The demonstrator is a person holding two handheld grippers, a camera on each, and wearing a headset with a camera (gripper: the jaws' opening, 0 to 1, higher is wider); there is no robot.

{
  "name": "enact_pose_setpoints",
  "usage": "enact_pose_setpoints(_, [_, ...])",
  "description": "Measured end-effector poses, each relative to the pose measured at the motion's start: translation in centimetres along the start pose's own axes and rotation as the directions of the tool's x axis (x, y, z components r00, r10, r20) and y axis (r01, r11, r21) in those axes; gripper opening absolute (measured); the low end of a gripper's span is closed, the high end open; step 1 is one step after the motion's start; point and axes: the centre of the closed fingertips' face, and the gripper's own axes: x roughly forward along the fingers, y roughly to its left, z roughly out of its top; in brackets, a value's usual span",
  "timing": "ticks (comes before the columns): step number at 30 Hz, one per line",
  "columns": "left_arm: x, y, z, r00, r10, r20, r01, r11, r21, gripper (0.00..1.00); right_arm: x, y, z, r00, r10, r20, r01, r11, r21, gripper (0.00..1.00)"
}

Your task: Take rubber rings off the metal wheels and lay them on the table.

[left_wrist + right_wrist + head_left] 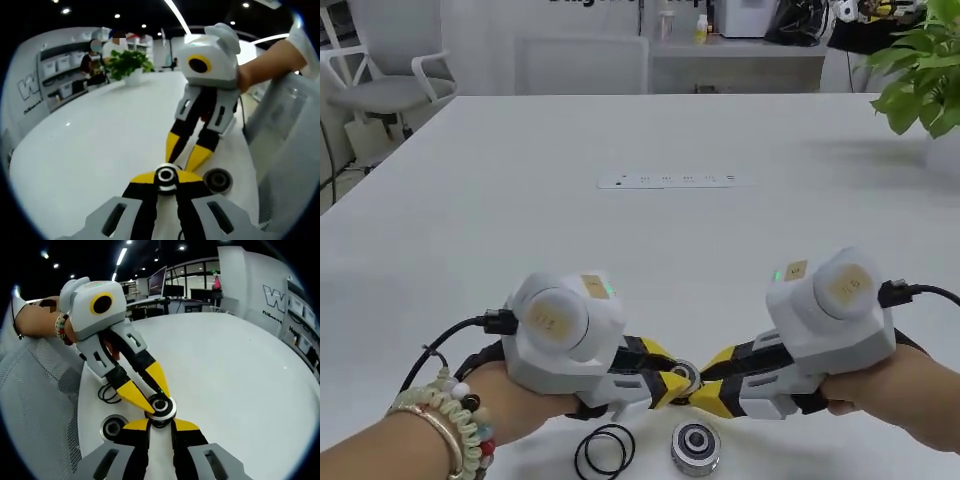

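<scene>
Metal wheel (685, 374) gripped between both tongs: left tongs (668, 385) clamped on it, right tongs (710, 385) narrow, pinching its rim. Just below them on the white worktop (620, 240) lie black rubber rings (604, 450) and a second wheel (696, 447).

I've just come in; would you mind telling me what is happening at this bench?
A person works with a gripper in each hand. The left gripper is clamped on a small metal wheel over the white table. The right gripper has its tips at the same wheel, though its grip is hard to judge. Two black rubber rings and a second wheel lie on the table nearby.
</scene>
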Motion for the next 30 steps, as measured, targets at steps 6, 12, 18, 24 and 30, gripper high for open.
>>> enact_pose_setpoints(6, [0.0,0.0,0.0,1.0000,0.001,-0.001,-0.001,1.000,0.000,0.14,-0.1,0.1,0.0,1.0000,0.003,-0.003,-0.003,1.000,-0.002,0.12])
enact_pose_setpoints(12, [0.0,0.0,0.0,1.0000,0.004,-0.002,-0.004,1.000,-0.002,0.14,-0.2,0.1,-0.1,1.0000,0.002,-0.007,-0.002,1.000,-0.005,0.11])
enact_pose_setpoints(18, [0.0,0.0,0.0,1.0000,0.004,-0.003,-0.004,1.000,0.000,0.14,-0.3,-0.3,-0.3,0.9998,-0.014,-0.016,0.014,0.999,-0.029,0.00])
enact_pose_setpoints(24, [0.0,0.0,0.0,1.0000,0.005,-0.003,-0.005,1.000,0.001,0.14,-0.3,-0.6,-0.3,0.9991,-0.030,-0.028,0.030,1.000,-0.009,0.00])
enact_pose_setpoints(30, [0.0,0.1,-0.1,1.0000,0.006,-0.006,-0.006,1.000,0.005,0.14,-0.8,-1.3,0.0,0.9989,-0.047,-0.005,0.047,0.991,0.129,0.00])
